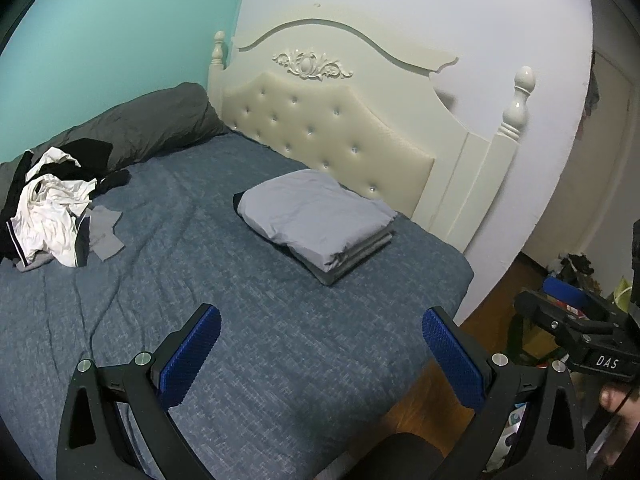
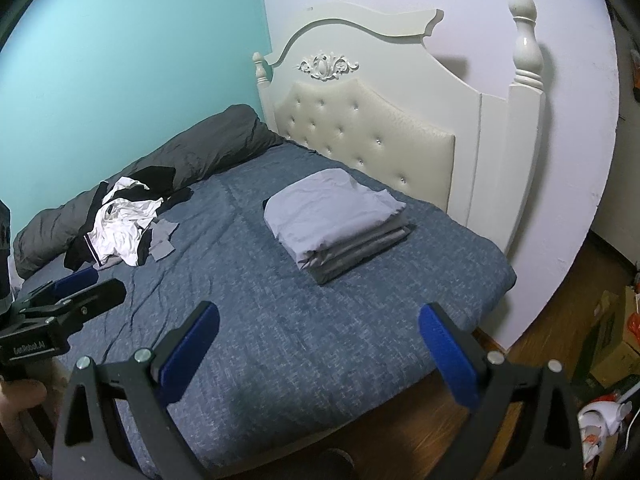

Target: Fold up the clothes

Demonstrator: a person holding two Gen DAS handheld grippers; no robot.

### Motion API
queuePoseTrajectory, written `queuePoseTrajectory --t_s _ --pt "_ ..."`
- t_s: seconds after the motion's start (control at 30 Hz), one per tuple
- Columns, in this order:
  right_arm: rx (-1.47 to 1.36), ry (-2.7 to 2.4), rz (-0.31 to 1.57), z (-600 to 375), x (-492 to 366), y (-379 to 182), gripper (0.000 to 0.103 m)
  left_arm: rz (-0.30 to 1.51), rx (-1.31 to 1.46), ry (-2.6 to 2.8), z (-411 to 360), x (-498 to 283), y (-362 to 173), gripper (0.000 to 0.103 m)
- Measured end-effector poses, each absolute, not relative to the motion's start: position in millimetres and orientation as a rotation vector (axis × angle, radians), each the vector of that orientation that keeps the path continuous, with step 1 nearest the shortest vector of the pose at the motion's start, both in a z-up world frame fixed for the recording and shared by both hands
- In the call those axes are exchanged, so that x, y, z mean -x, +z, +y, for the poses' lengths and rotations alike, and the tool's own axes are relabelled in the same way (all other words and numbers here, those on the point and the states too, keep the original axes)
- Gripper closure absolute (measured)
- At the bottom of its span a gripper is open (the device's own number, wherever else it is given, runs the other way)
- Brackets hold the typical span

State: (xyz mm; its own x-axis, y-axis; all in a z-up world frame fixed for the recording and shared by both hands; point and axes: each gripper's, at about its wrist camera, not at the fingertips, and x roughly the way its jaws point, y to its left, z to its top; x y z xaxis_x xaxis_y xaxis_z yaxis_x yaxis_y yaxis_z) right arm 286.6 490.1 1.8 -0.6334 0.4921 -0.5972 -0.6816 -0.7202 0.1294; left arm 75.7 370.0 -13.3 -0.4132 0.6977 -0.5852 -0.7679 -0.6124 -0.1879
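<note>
On the bed [image 1: 280,320], one folded stack [image 1: 320,220], one unfolded heap [image 1: 52,216]; both grippers' fingers [image 1: 192,356] spread, empty.

Mottled blue bedspread [image 1: 280,320]; pale lilac-grey folded stack [image 1: 316,216] over darker grey layers; white-and-black clothes heap [image 1: 52,208]; cream tufted headboard [image 1: 320,124]; turquoise wall [image 1: 100,32]; possibly charcoal duvet [image 1: 152,120].

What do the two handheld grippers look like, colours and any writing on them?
Both are matte black frames with two splayed arms, silver round bolts at the joints, and blue textured pads on the inner finger faces. The left gripper and the right gripper look alike. Seen side on from each other's camera, the right one carries white lettering "DAS" and the left one reads roughly "GenRobot.AI". No cables are clearly visible.
</note>
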Motion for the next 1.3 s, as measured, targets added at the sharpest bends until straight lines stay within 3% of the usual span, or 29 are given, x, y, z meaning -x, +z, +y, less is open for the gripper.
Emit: queuePoseTrajectory --t_s 1.3 --pt "0.684 2.316 0.397 440 -314 -11 0.002 0.114 0.771 2.095 324 -111 -24 0.0"
